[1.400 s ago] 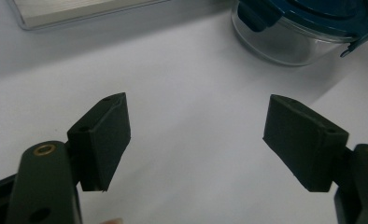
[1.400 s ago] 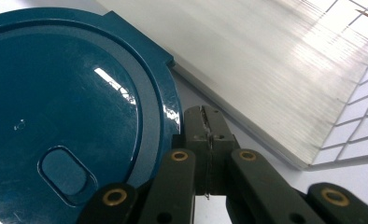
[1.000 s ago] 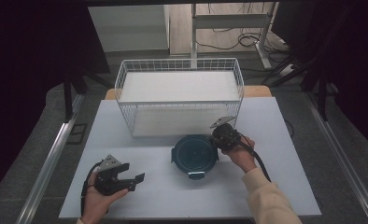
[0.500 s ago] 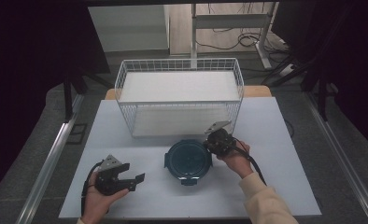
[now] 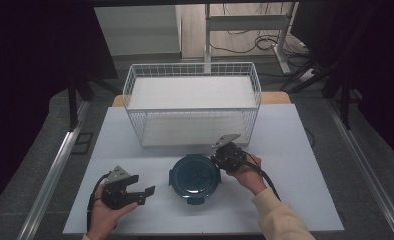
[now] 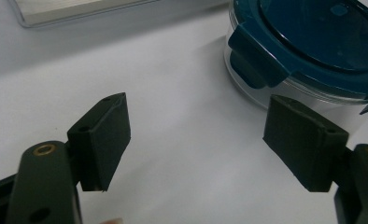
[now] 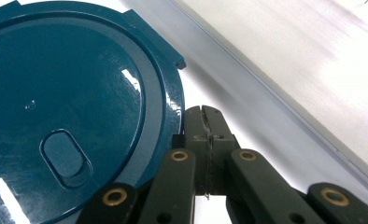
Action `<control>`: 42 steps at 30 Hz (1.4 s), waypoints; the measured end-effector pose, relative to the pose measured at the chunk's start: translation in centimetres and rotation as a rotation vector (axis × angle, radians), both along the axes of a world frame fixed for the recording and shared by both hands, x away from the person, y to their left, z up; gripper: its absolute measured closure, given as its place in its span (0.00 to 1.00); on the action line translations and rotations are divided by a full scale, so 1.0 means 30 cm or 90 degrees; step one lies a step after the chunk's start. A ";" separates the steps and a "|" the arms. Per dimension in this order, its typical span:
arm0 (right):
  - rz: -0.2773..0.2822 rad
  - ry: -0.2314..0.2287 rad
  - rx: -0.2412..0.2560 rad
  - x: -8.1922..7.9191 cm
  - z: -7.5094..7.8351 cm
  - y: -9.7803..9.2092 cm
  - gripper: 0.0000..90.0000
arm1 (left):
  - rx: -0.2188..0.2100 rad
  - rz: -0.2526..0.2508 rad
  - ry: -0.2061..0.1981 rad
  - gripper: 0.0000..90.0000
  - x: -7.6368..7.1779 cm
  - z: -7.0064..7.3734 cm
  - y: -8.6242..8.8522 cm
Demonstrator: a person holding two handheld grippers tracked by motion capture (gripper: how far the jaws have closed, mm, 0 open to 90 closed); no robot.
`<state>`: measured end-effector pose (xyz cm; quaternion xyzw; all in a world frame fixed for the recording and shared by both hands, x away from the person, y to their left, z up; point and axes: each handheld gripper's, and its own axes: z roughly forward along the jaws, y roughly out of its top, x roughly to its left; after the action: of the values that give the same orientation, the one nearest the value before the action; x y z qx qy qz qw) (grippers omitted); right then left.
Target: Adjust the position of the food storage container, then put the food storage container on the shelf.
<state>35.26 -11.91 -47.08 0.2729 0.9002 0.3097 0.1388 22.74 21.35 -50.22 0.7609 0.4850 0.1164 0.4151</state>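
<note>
Wire basket [image 5: 192,107] walls off table's [image 5: 295,165] far middle, container [image 5: 195,177] centre front

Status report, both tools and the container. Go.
Left tool open, on the table left of the container. Right tool shut, against the lid's rim. Basket right behind it.

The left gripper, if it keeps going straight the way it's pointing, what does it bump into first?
Probably the round container with the teal lid. The left gripper is open, its fingers aimed across bare white table toward it. The container sits slightly off to one side, so it might only clip its edge.
</note>
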 end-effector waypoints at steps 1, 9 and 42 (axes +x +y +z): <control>0.001 -0.004 0.008 -0.002 0.003 -0.004 1.00 | -0.003 0.004 0.000 0.25 0.001 -0.002 0.005; -0.013 -0.038 0.083 -0.084 0.067 -0.103 1.00 | -0.005 0.012 0.002 0.25 0.004 -0.002 0.015; -0.076 0.019 0.244 -0.283 0.013 -0.335 0.26 | -0.035 0.021 -0.001 0.24 -0.001 0.028 0.006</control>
<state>26.77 -21.95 -46.70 0.3516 0.8091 0.4624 0.0891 22.70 21.53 -49.39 0.7411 0.4999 0.1106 0.4343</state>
